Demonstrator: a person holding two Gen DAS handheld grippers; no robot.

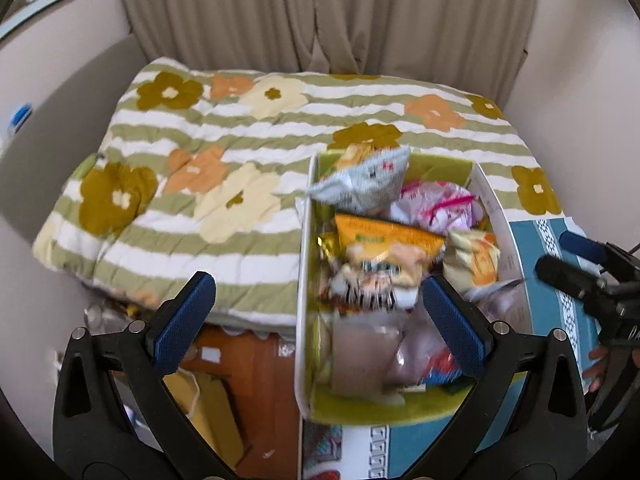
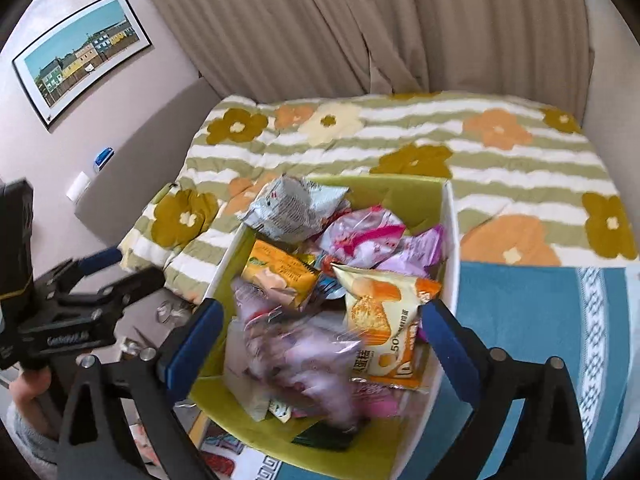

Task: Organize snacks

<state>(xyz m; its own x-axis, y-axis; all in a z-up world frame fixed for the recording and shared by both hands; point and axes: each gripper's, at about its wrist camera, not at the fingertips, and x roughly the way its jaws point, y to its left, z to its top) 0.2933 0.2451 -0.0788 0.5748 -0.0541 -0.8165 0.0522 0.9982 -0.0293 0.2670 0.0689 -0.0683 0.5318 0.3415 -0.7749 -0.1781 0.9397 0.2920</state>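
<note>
A white box with a green inside (image 1: pixel 303 264) (image 2: pixel 450 240) holds several snack packets. Among them are a grey-blue packet (image 1: pixel 366 180) (image 2: pixel 292 208) at the far end, an orange packet (image 1: pixel 384 236) (image 2: pixel 280 272), pink packets (image 1: pixel 436 200) (image 2: pixel 360 232) and a cream-and-orange packet (image 2: pixel 384 312). A blurred clear purple packet (image 2: pixel 296 344) lies near the front. My left gripper (image 1: pixel 316 312) is open and empty over the box's left wall. My right gripper (image 2: pixel 320 328) is open and empty above the box.
The box sits on a blue patterned cloth (image 1: pixel 560 280) (image 2: pixel 540 320) next to a flowered green-striped quilt (image 1: pixel 200 160) (image 2: pixel 400 140). Beige curtains (image 2: pixel 360 20) hang behind. A framed picture (image 2: pixel 80 56) is on the left wall. Wooden floor (image 1: pixel 256 380) shows below left.
</note>
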